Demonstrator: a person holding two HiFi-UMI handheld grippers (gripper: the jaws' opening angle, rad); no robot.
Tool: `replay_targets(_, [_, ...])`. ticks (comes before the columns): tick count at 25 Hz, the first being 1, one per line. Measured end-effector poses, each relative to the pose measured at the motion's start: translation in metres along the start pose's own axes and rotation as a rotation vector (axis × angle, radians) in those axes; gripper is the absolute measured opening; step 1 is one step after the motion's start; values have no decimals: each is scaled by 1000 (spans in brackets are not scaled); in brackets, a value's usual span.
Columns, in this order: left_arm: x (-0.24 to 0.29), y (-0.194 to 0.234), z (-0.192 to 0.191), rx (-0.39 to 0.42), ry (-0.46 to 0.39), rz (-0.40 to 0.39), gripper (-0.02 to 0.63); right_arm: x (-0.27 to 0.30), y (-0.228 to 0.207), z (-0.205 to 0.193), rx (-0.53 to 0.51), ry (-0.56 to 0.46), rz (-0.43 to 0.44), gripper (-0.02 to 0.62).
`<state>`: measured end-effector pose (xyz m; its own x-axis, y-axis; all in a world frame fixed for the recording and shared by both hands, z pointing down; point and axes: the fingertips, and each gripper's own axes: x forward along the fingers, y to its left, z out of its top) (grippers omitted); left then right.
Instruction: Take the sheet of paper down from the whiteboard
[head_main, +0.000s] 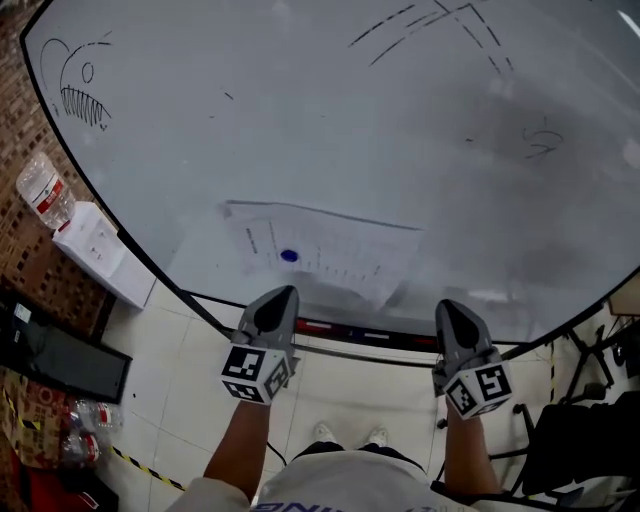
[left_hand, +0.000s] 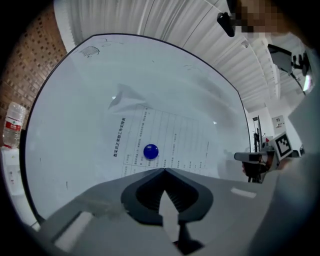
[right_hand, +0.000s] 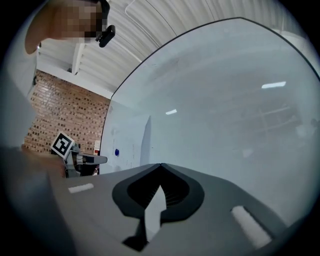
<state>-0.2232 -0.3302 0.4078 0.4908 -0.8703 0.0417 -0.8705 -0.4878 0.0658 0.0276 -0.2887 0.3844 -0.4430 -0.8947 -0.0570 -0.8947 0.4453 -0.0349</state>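
— Whiteboard (head_main: 350, 120) fills most of the view, with a brick wall (head_main: 12, 130) at its left and pale floor tiles (head_main: 190, 370) below. Where is the sheet of paper (head_main: 330, 250)?
— Low on the board, near the middle, pinned by a blue magnet (head_main: 290, 256). One corner lifts off the surface.
— And the left tongs (head_main: 284, 292)?
— Pressed together with nothing between them. The tips sit just under the sheet's lower edge, below the magnet.
— The right tongs (head_main: 446, 304)?
— Also closed and empty, facing bare board to the sheet's right, apart from it.
— Anything else?
— A water bottle (head_main: 45, 190) and a white box (head_main: 95, 245) by the wall.
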Motion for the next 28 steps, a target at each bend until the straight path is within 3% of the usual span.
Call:
replay_targets(3, [5,3,2,35,9,20,2,1,0,0,5,-1,9,6])
replay_targets(7, [15,12,12,141,17,83,4,7,4,-2,14,1,31,6])
replay_targets(14, [30,22,30,275,31,175,171,19,14,-6,20,13,65,6])
replay_targets(20, [37,27,35,280,30,186,163,32,19,-3,22,7,90,7])
replay_targets(28, [37,26,33,279,42,192,133,44,37,-4,71,10,186,8])
